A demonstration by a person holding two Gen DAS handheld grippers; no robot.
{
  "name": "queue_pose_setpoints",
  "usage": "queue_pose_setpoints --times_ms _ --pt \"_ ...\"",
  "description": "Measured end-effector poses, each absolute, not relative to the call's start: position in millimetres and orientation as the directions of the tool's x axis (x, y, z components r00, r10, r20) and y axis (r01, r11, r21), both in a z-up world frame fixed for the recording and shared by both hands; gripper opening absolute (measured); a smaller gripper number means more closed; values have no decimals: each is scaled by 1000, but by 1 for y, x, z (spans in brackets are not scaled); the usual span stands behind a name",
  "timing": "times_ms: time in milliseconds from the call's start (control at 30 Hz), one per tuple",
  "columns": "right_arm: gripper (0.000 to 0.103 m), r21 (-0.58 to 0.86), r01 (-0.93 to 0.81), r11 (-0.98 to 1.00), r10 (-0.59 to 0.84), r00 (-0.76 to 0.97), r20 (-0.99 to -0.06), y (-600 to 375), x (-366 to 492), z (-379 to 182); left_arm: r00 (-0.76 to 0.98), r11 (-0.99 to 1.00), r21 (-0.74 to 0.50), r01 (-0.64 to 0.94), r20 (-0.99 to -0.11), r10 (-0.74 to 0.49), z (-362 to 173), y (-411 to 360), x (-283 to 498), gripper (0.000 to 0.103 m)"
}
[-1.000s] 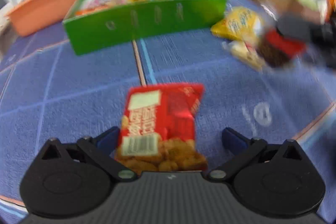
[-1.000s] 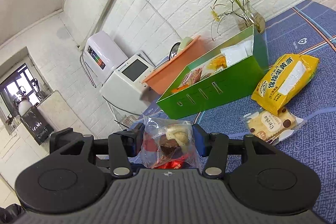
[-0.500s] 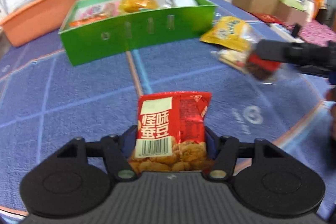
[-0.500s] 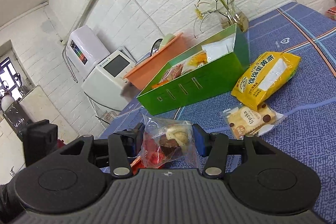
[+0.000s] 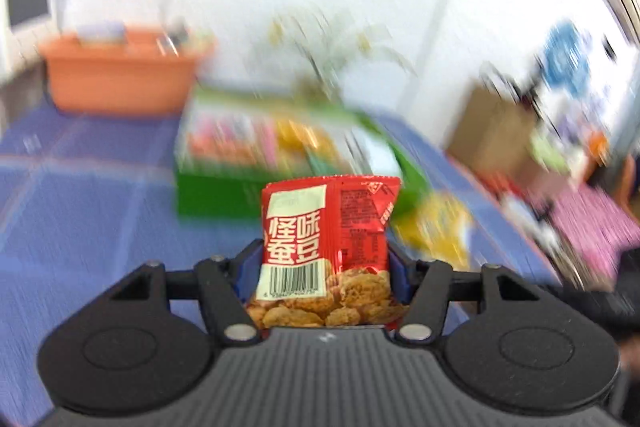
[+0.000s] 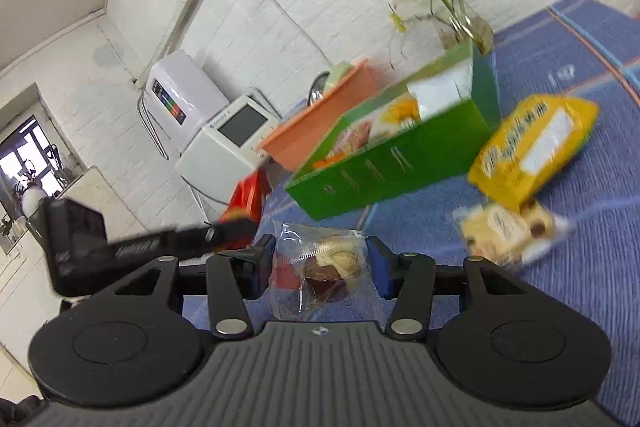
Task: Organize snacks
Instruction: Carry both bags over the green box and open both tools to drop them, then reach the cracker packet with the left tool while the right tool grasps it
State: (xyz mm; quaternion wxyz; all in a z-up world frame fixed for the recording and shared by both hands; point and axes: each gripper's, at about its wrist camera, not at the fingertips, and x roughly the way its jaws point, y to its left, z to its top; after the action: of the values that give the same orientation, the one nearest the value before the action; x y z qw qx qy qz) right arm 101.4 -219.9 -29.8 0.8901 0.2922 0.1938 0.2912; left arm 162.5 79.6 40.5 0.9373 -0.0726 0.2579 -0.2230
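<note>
My left gripper [image 5: 325, 267] is shut on a red snack packet [image 5: 328, 243] with a barcode, held up off the blue cloth. The green box [image 5: 224, 195] with several snacks in it lies blurred straight behind the packet. My right gripper [image 6: 320, 263] is shut on a clear bag of small pastries [image 6: 320, 267]. In the right wrist view the same green box [image 6: 400, 163] sits ahead, and the left gripper [image 6: 132, 247] with its red packet [image 6: 248, 199] shows at the left. A yellow packet [image 6: 536, 151] and a clear biscuit pack [image 6: 508, 227] lie on the cloth to the right.
An orange tub [image 5: 120, 79] stands behind the green box to the left. A glass vase with flowers [image 6: 460, 23] stands at the box's far end. A white machine [image 6: 224, 135] sits beyond the table edge. A brown cardboard box [image 5: 492, 131] stands at the right.
The left gripper went from open around the red packet lying on the cloth to shut on it, then lifted it and tipped up. The right gripper kept its hold on the clear bag.
</note>
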Motion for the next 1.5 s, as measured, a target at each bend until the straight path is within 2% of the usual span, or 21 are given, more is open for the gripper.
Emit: queue_pose_setpoints --times_ms 133,200,367,533,600,700,733,967,1067,1133,1267,1333,1367,1500 --pt "84 588 -364 723 505 859 -88 -227 124 8 869 934 -154 324 -343 -358 59 60 214 61" --pt "84 537 -320 781 424 902 -78 -223 147 20 885 945 -136 296 -334 -325 58 44 239 61" --pt "84 507 -240 828 369 913 -171 -204 213 13 883 944 -212 254 -348 -315 37 29 281 61" --pt "84 415 -212 885 345 897 -278 -179 253 -2 854 955 -168 245 -429 -295 20 36 303 62" --pt "89 394 -198 897 326 899 -292 -174 262 -4 846 958 -159 240 -449 -287 19 38 305 62" --pt "100 399 -172 901 306 903 -300 -171 265 0 869 969 -104 224 -429 -246 22 37 304 75" --pt "103 410 -170 896 310 901 -303 -172 264 1 875 971 -88 223 -420 -239 25 36 302 76" --pt "103 459 -162 874 303 919 -253 -195 230 19 913 977 -33 212 -350 -210 45 35 285 82" --pt "103 446 -138 884 264 936 -234 -214 209 22 916 973 -24 228 -335 -223 49 31 278 85" --pt "103 436 -102 894 223 946 -237 -227 196 20 917 969 -4 245 -324 -233 52 25 272 91" --pt "103 443 -23 896 165 944 -285 -253 178 5 910 954 20 300 -304 -280 59 13 257 93" --pt "103 464 30 885 131 942 -309 -266 171 -6 903 942 27 334 -297 -312 62 7 247 101" --pt "103 483 54 874 119 940 -321 -272 169 -11 897 935 30 354 -295 -330 63 4 241 101" --pt "103 575 125 809 129 916 -380 -292 162 -32 846 892 36 450 -338 -413 56 -11 215 102"
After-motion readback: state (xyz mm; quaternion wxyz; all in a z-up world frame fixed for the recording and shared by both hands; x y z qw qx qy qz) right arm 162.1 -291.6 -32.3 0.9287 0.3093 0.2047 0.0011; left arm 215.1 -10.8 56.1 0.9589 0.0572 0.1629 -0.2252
